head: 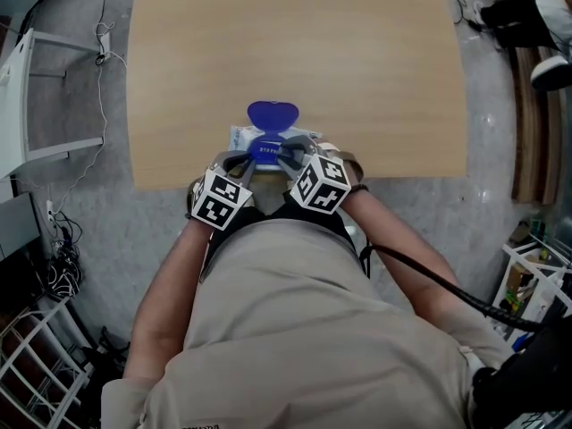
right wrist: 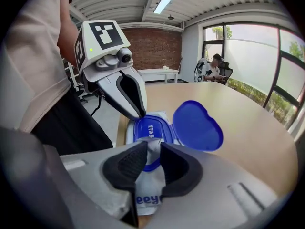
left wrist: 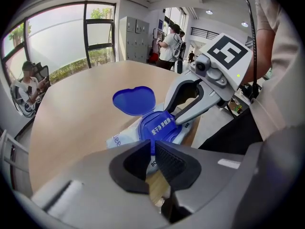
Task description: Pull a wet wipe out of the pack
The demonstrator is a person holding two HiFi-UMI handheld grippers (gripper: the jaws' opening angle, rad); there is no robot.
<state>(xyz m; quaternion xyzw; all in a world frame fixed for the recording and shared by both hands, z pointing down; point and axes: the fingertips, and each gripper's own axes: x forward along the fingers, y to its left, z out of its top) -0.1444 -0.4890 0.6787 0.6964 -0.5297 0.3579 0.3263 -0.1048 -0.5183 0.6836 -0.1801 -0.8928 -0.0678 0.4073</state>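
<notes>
Tabletop (head: 357,61): pack (head: 239,137) crosswise, lid (head: 273,114) outward

The blue lid frame (left wrist: 161,126) of the pack (left wrist: 120,140) carries white Chinese print, 爱干净 更健康. In the right gripper view, blue letters "eey" stand on the pack's white front, cut off at both ends. Lower on the pack is a dark "80", partly hidden.

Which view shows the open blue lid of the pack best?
The right gripper view: the lid is nearest and largest there, its heart shape almost whole. The left gripper view shows the lid whole but smaller; the head view shows the lid small, from above.
</notes>
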